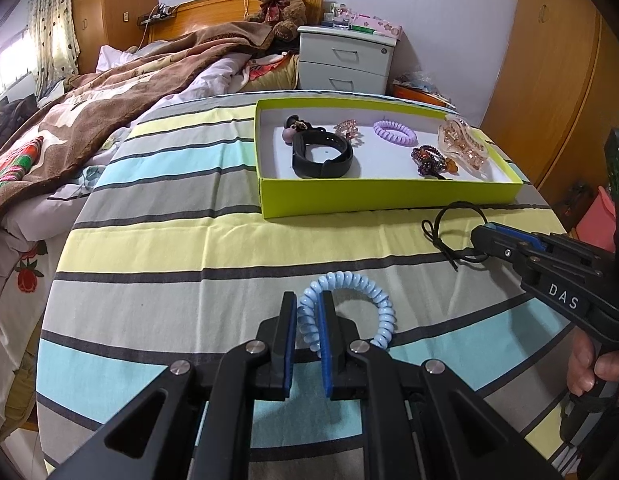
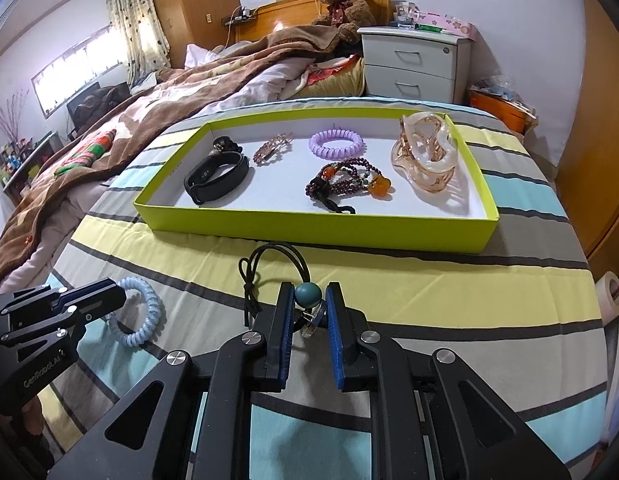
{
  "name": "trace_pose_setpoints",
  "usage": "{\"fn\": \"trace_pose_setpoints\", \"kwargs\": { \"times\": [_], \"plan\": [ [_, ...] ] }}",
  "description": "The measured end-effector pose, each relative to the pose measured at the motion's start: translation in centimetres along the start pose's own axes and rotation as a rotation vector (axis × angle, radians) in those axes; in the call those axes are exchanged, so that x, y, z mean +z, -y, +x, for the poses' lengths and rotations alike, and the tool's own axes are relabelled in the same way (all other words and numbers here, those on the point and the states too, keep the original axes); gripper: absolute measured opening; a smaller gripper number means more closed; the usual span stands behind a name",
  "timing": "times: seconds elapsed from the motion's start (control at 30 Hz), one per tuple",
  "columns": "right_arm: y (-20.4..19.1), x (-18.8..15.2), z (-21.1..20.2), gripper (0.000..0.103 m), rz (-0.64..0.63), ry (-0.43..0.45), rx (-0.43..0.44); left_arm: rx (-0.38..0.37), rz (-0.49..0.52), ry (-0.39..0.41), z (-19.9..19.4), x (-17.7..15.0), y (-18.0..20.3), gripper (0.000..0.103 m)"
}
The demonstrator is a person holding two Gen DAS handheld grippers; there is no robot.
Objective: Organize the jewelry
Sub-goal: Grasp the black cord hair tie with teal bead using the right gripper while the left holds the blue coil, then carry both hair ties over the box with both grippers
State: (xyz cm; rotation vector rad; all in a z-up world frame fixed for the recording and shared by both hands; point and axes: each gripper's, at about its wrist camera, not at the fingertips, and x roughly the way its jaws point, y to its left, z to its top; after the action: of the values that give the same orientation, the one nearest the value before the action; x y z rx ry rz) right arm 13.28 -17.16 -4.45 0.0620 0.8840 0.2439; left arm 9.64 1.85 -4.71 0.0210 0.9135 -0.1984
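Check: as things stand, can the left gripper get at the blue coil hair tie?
Probably yes. The left gripper already has its fingers either side of one edge of the blue coil hair tie on the striped cloth, nothing between; the right gripper is off at the black cord.

Lime tray (image 2: 309, 230), white inside; black band (image 2: 217, 178), lilac coil (image 2: 335, 144), amber clip (image 2: 425, 156). Pale-blue coil (image 1: 349, 308); teal bead (image 2: 308, 294); cloth (image 1: 169, 264) striped yellow, grey, aqua.

Open striped cloth (image 1: 157, 264) fronts the tray (image 2: 309, 232) — its near wall blocks low entry.
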Motion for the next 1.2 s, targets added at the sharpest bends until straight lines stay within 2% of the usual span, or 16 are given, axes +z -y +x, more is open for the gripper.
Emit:
{"fn": "trace_pose_setpoints", "kwargs": {
  "times": [0.3, 0.47, 0.53, 0.57, 0.6, 0.8, 0.87, 0.93, 0.97, 1.03, 1.07, 1.1, 1.2],
  "plan": [
    [0.5, 0.2, -1.2, 0.016, 0.009, 0.031, 0.005, -0.003, 0.010, 0.027, -1.0, 0.8, 0.5, 0.011],
    [0.8, 0.1, -1.4, 0.016, 0.017, 0.039, 0.008, 0.010, 0.004, -0.026, 0.3, 0.5, 0.1, 0.012],
    [0.9, 0.1, -1.4, 0.016, 0.020, 0.042, 0.011, 0.027, 0.018, -0.037, 0.7, 0.3, 0.1, 0.022],
    [0.9, 0.1, -1.4, 0.016, 0.020, 0.044, 0.012, 0.035, 0.028, -0.047, 0.9, 0.3, 0.1, 0.034],
    [0.9, 0.1, -1.4, 0.016, 0.021, 0.046, 0.015, 0.029, 0.041, -0.042, 0.9, 0.3, 0.2, 0.041],
    [1.0, 0.2, -1.7, 0.016, 0.019, 0.058, 0.026, 0.076, 0.079, -0.027, 1.6, 0.5, 0.5, 0.061],
    [1.1, 0.2, -1.6, 0.016, 0.021, 0.060, 0.030, 0.062, 0.077, -0.018, 1.8, 0.7, 0.2, 0.061],
    [1.1, 0.3, -1.6, 0.016, 0.020, 0.060, 0.032, 0.056, 0.081, -0.010, 1.9, 0.8, 0.2, 0.060],
    [1.1, 0.3, -1.6, 0.016, 0.021, 0.059, 0.032, 0.053, 0.082, -0.010, 1.9, 0.8, 0.2, 0.056],
    [1.2, 0.3, -1.6, 0.016, 0.023, 0.060, 0.033, 0.045, 0.097, -0.004, 1.8, 0.9, 0.5, 0.038],
    [1.1, 0.3, -1.6, 0.016, 0.023, 0.059, 0.033, 0.030, 0.098, -0.009, 1.7, 0.9, 0.6, 0.020],
    [1.2, 0.3, -1.7, 0.016, 0.023, 0.060, 0.033, 0.022, 0.100, -0.011, 1.7, 1.0, 0.8, 0.016],
    [1.2, 0.3, -1.7, 0.016, 0.024, 0.061, 0.031, 0.019, 0.101, -0.015, 1.7, 1.0, 1.1, 0.012]
  ]
}}
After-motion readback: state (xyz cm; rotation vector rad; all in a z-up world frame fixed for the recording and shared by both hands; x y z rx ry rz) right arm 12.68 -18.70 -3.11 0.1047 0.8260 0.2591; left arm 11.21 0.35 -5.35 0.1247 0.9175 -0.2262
